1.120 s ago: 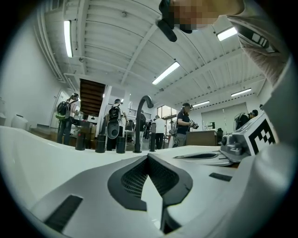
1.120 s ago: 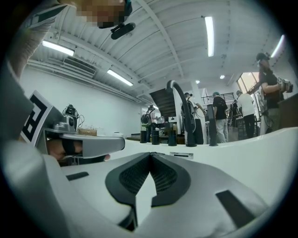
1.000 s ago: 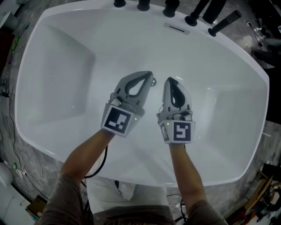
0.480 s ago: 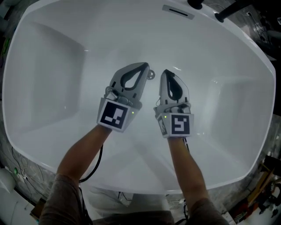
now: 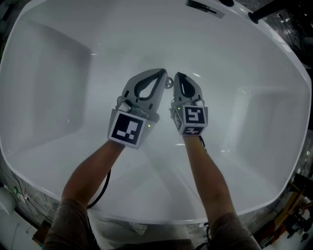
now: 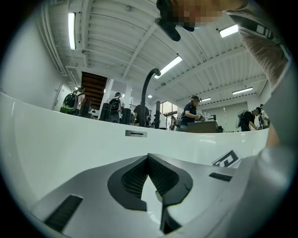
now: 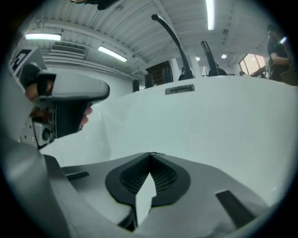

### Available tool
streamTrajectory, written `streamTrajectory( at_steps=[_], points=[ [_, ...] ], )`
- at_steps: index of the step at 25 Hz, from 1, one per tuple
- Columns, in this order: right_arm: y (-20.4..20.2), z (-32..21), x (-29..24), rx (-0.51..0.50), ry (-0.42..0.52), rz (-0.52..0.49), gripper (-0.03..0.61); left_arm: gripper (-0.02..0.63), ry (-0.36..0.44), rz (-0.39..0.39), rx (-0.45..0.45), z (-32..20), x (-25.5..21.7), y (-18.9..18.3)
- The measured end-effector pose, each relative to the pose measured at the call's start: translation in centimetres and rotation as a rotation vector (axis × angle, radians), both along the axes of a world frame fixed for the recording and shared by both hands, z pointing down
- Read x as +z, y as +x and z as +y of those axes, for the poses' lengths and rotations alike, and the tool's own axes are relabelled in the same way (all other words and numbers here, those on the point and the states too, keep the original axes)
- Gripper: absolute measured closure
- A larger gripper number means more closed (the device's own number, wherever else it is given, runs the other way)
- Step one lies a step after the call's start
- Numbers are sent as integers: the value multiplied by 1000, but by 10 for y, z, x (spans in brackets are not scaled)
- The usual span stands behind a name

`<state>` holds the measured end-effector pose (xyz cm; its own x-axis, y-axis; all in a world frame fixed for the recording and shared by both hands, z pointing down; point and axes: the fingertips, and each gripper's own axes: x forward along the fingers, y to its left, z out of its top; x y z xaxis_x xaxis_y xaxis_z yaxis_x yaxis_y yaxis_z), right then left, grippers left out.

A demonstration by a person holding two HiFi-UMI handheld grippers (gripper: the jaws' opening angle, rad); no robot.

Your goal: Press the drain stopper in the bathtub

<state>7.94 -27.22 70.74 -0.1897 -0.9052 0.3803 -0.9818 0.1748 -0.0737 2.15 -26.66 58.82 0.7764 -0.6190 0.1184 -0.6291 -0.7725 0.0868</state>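
Approach step — left tool [image 5: 159, 74] and right tool [image 5: 179, 76], both closed tip-to-tip and empty, flank the chrome drain stopper [image 5: 168, 83] on the bathtub [image 5: 54, 97] floor; next, probably press one tip squarely down.

The bathtub [image 5: 58, 73] is showing plain glossy white all over, with a grey overflow plate [image 5: 205, 8] on its far wall. The left gripper [image 5: 163, 73] and right gripper [image 5: 179, 76] are both wearing pale grey shells, with black ribbed pads [image 6: 135, 179] inside. The marker cube [image 5: 128, 129] on each of the 2 grippers is displaying black squares on white, with a small green light [image 5: 148, 125] glowing beside it. The drain stopper [image 5: 169, 83] is looking silvery, though it is mostly hidden. The sleeves [image 5: 71, 224] are showing grey-brown.
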Motion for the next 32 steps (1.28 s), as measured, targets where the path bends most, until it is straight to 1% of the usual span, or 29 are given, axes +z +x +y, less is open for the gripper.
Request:
streamTrajectory(
  at_steps=[3,5,8,11,13,15,17,21,29,32],
  points=[
    [0,-2,33,-16,-71,15,580,612,-8,-13,5,2,7,2],
    [3,-4,58,-6,-123,13,580,612,-17,-7,1,1,13,4],
    [8,-3,101,27,-224,-6,580,612,-22,-6,-6,-2,23,3],
    [7,0,144,22,-337,-5,580,612,-25,-12,-7,0,33,3],
    [10,5,171,16,-414,7,580,612,-35,-22,-2,3,41,6],
    [13,8,193,0,-468,39,580,612,-44,-25,2,3,48,9],
    [15,11,209,-16,-506,69,580,612,-45,-18,-1,1,53,9],
    [17,17,233,-15,-582,62,580,612,-55,-21,-11,1,59,3],
    [1,15,266,-98,-655,106,580,612,-77,-20,-11,-4,80,3],
    [0,17,273,-100,-677,131,580,612,-94,-12,-23,-6,83,-2]
  ],
)
